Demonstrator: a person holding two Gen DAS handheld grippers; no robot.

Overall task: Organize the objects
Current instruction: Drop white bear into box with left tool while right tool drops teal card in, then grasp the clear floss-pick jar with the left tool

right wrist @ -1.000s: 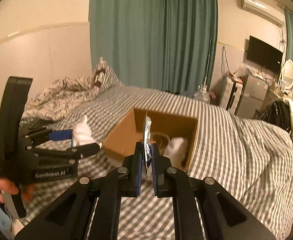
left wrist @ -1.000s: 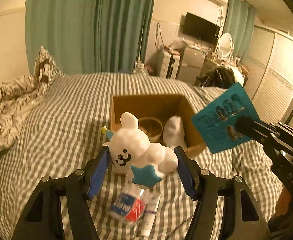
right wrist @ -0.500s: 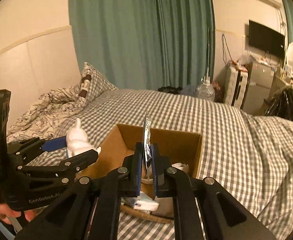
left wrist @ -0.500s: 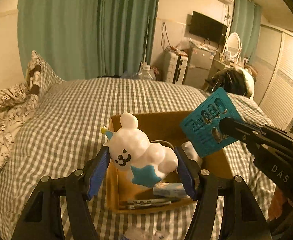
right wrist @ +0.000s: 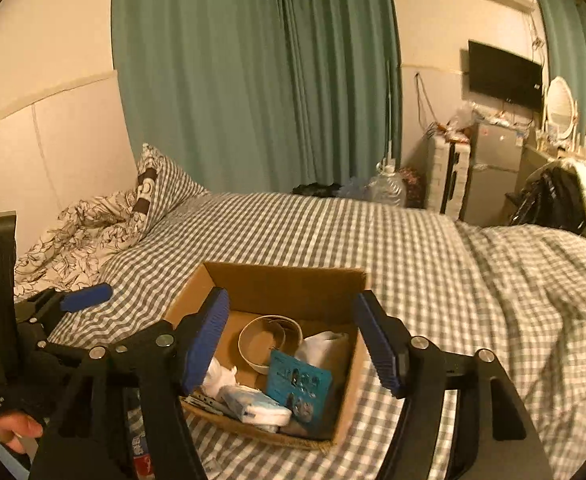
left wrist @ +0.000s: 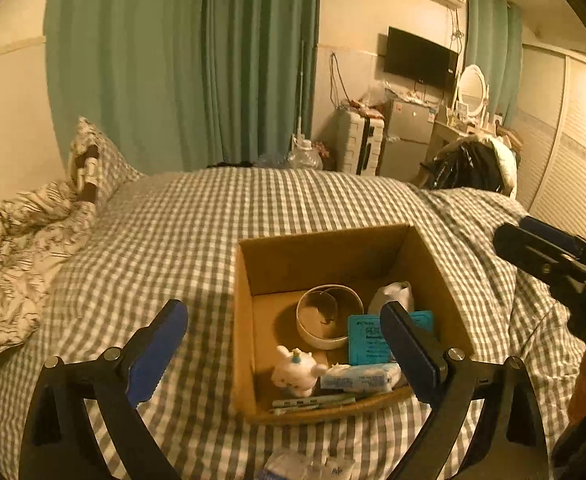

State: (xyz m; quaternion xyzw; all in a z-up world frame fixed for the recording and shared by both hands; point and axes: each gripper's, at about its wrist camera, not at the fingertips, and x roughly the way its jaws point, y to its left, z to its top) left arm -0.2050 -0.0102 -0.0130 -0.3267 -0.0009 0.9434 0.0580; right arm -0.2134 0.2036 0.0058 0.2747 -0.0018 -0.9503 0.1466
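An open cardboard box [left wrist: 325, 252] [right wrist: 281, 280] sits on the checked bed. Inside lie a white bear toy [left wrist: 297, 372], a teal packet [left wrist: 367, 338] [right wrist: 299, 386], a round tape roll [left wrist: 329, 316] [right wrist: 269, 340], a tissue pack [left wrist: 359, 376] [right wrist: 255, 402], a white cloth item [left wrist: 393, 296] and pens [left wrist: 313, 402]. My left gripper [left wrist: 283, 340] is open and empty above the box's near side. My right gripper [right wrist: 293, 340] is open and empty above the box.
Small packets [left wrist: 305, 468] lie on the bed in front of the box. A rumpled floral duvet [left wrist: 13, 260] and pillow [left wrist: 93, 160] lie at the left. Beyond the bed stand green curtains [left wrist: 181, 60], a small fridge [left wrist: 407, 140] and a wardrobe [left wrist: 569, 168].
Both grippers have opened over the box. The bear toy dropped from my left gripper into the box, and the teal packet dropped from my right gripper into the box.
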